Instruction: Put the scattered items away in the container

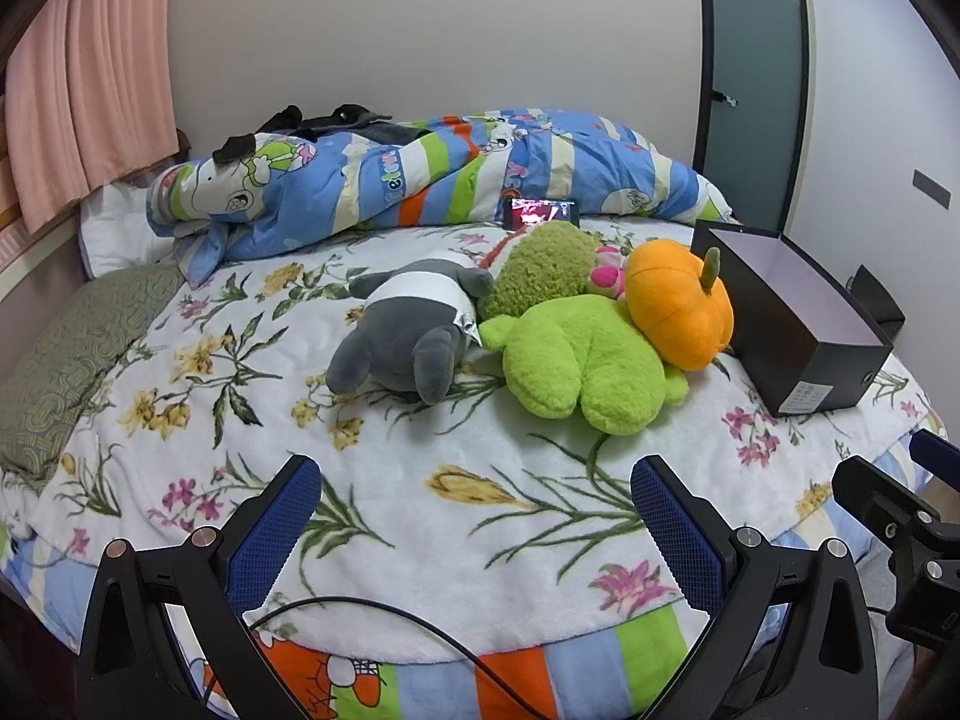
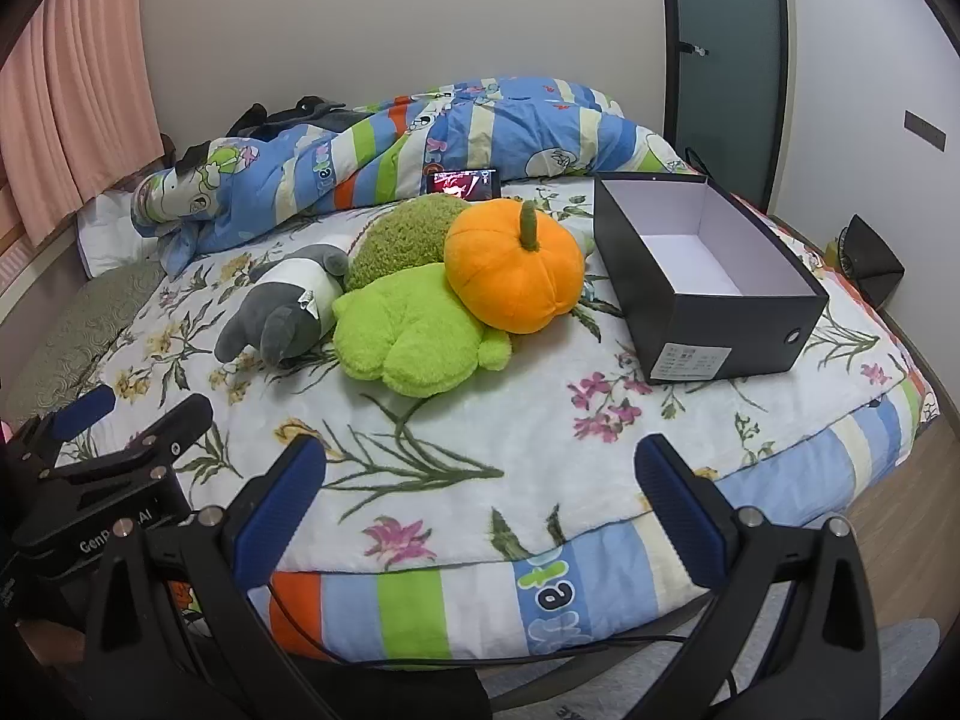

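Observation:
Several plush toys lie bunched on the floral blanket: a grey and white plush [image 1: 414, 330] [image 2: 282, 312], a bright green plush [image 1: 576, 360] [image 2: 408, 330], a darker green plush [image 1: 540, 267] [image 2: 408, 234] and an orange pumpkin plush [image 1: 678, 300] [image 2: 516, 270]. An open, empty black box [image 1: 798, 318] [image 2: 708, 276] stands to their right. My left gripper [image 1: 477, 528] is open and empty at the bed's near edge. My right gripper [image 2: 480, 510] is open and empty, also short of the toys.
A rolled striped quilt [image 1: 420, 174] [image 2: 390, 144] lies across the back with a lit phone [image 1: 540, 213] [image 2: 465, 183] leaning on it. A grey-green pillow [image 1: 72, 348] is at the left. Pink curtains [image 1: 90, 72] hang left; a door [image 1: 756, 78] is at the right.

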Demonstrator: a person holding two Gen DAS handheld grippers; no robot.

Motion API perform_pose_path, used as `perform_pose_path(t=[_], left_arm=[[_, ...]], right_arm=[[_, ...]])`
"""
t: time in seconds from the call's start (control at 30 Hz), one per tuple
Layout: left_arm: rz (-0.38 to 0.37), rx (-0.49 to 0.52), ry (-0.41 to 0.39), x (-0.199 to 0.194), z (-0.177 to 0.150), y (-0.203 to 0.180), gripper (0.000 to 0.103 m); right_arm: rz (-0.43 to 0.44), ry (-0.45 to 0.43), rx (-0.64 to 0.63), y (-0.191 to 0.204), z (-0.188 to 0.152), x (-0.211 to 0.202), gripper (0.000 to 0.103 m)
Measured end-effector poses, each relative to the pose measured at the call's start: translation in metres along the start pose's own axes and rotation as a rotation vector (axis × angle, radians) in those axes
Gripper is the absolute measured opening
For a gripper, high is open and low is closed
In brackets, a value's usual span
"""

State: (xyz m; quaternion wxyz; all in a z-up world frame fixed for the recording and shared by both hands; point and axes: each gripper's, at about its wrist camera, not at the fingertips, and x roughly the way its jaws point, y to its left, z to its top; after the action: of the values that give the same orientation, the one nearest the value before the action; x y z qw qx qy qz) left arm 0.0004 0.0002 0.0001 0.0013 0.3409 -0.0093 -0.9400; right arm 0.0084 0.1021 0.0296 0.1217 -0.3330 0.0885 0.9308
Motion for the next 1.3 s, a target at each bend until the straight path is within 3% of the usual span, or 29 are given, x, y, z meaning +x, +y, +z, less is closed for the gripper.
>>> perform_pose_path(t=[1.3], left_arm=[[-0.013,0.008,0.002,0.0022,-0.0019,-0.0054,0.103]], right_arm=[[0.025,0.009,0.027,-0.0051,-0.0021,0.0028,0.103]])
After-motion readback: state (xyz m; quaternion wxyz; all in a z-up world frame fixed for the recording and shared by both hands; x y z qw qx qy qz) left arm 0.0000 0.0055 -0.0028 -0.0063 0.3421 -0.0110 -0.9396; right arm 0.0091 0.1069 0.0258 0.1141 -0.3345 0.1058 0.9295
